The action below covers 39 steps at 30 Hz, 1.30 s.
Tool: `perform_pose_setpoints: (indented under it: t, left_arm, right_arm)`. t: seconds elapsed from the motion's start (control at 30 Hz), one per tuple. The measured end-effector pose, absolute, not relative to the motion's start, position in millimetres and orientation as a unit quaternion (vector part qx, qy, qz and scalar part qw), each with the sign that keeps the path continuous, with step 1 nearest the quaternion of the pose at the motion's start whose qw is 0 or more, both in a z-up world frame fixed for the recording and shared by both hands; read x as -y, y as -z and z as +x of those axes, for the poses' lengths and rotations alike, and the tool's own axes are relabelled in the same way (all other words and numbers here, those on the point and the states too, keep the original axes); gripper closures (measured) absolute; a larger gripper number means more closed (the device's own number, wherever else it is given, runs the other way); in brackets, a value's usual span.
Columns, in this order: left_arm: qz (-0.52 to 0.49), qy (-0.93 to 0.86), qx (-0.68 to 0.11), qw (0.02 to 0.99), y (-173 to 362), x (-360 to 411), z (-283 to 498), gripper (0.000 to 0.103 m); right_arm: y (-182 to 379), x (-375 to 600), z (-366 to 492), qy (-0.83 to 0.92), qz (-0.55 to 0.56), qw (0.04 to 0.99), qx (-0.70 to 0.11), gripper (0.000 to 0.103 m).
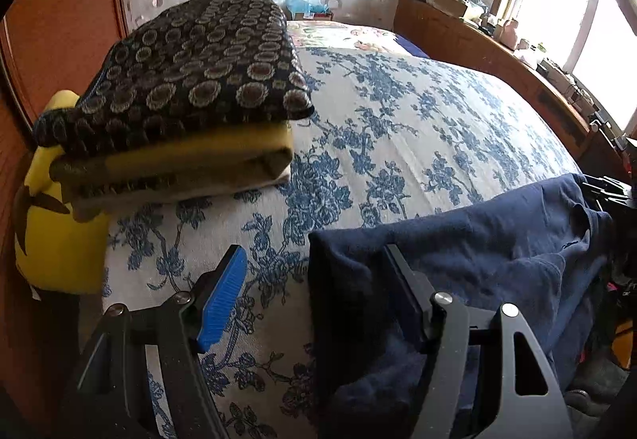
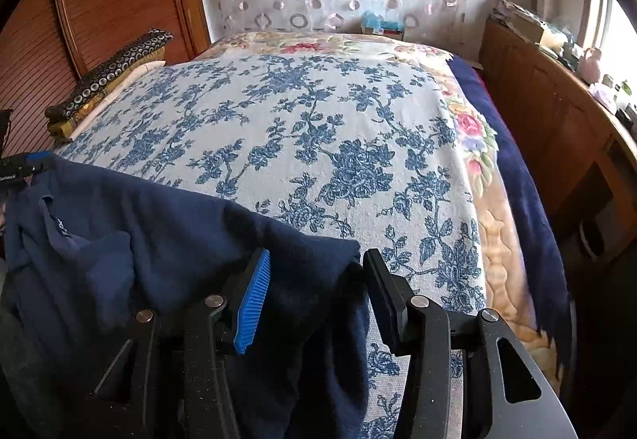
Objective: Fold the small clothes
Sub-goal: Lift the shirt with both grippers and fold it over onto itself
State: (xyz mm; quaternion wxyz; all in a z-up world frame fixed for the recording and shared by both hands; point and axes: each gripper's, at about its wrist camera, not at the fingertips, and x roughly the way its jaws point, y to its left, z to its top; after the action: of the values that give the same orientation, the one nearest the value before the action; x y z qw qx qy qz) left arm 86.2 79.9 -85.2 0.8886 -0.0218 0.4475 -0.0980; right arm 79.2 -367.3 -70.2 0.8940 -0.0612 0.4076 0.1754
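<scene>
A dark navy garment (image 1: pixel 485 251) lies crumpled on the near edge of a bed with a blue floral spread (image 1: pixel 398 112). My left gripper (image 1: pixel 314 287) is open, and the garment's left edge lies between its fingers. In the right wrist view the same garment (image 2: pixel 167 232) lies at the left, its collar label showing. My right gripper (image 2: pixel 316 291) is open, and the garment's right corner lies between its fingers. The left gripper (image 2: pixel 24 166) shows partly at the far left of that view.
A stack of folded clothes (image 1: pixel 187 96), with a dark circle-patterned piece on top, sits at the bed's left edge, also seen in the right wrist view (image 2: pixel 107 76). A yellow item (image 1: pixel 55 232) lies below it. A wooden cabinet (image 2: pixel 549 120) stands on the right, a wardrobe (image 2: pixel 99 0) on the left.
</scene>
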Motion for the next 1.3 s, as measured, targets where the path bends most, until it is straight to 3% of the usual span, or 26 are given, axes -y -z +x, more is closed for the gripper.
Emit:
perform_pose_setpoints:
  t: [0.17,0.3,0.43,0.5,0.6,0.63,0.73,0.97,1.3]
  left_arm:
    - [-0.022,0.106,-0.447,0.888,89,-77,83,0.035]
    - [-0.023,0.13,-0.445,0.886,88,-71,82,0.058]
    - [-0.028,0.144,-0.446,0.883,88,-64,79,0.072]
    - [-0.032,0.15,-0.445,0.882,88,-62,77,0.08]
    - [-0.043,0.149,-0.433,0.888,84,-58,72,0.093]
    - [-0.045,0.148,-0.424,0.892,81,-57,68,0.093]
    - [-0.058,0.145,-0.39,0.907,65,-55,48,0.094]
    - [-0.093,0.165,-0.292,0.937,-10,-53,-2,0.095]
    - [-0.047,0.179,-0.147,0.972,-138,-42,-48,0.095]
  right_arm:
    - [77,365,87,-0.171,-0.065,0.891,-0.416,0.043]
    - [81,363,92,-0.176,-0.064,0.89,-0.416,0.042]
    - [83,361,93,-0.185,-0.067,0.888,-0.416,0.043]
    - [84,359,91,-0.192,-0.072,0.887,-0.415,0.048]
    - [83,358,87,-0.208,-0.072,0.883,-0.414,0.068]
    - [83,358,86,-0.224,-0.064,0.879,-0.415,0.083]
    - [81,361,78,-0.23,-0.059,0.881,-0.408,0.09]
    - [6,375,17,-0.263,-0.028,0.914,-0.309,0.092]
    - [-128,396,-69,-0.271,-0.034,0.948,-0.161,0.093]
